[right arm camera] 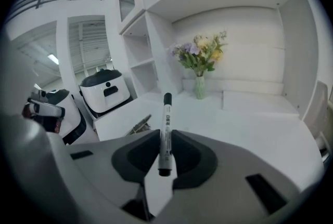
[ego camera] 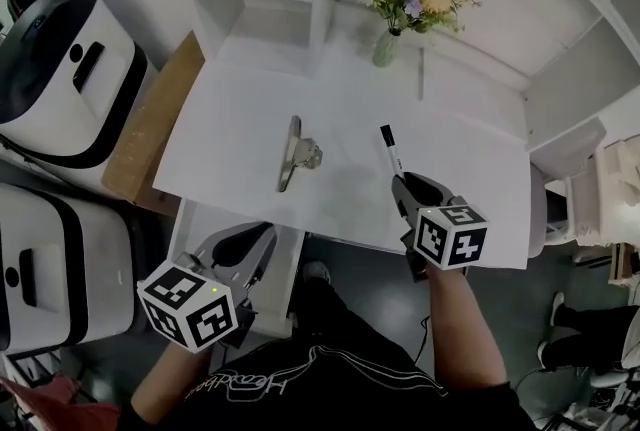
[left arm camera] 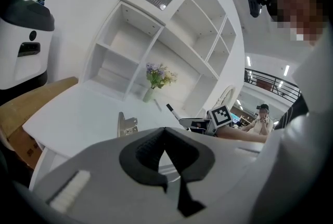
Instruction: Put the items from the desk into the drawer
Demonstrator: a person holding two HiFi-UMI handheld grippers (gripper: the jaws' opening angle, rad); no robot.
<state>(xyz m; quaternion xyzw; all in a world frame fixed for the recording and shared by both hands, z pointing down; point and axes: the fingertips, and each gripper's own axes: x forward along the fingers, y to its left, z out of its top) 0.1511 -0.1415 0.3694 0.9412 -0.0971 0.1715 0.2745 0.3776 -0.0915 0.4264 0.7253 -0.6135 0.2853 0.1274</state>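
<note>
My right tongs (right arm camera: pixel 165 137) pinch the marker (right arm camera: pixel 166 124) by its rear half, with the pads closed on the barrel from both sides. The marker's long axis runs straight out along the tongs, and its black cap points away from me, roughly toward the vase (right arm camera: pixel 200 88) of flowers. From the head view the same marker (ego camera: pixel 391 151) shows only its capped front part. The rest is hidden under the right tongs (ego camera: pixel 402 181). The print on the barrel is too small for me to read. In the left gripper view the capped end stands clear above the surface (ego camera: pixel 450 119).

On my side of the vase (ego camera: pixel 386 47) and off to the left lies a metal binder clip (ego camera: pixel 297 155), flat on the surface with its long side running toward me. My left tongs (ego camera: pixel 245 244) are farther still from the vase, past the surface's near edge. They are pressed together at the tips (left arm camera: pixel 165 134) with nothing between them. I cannot make out what the white part beneath them is.
</note>
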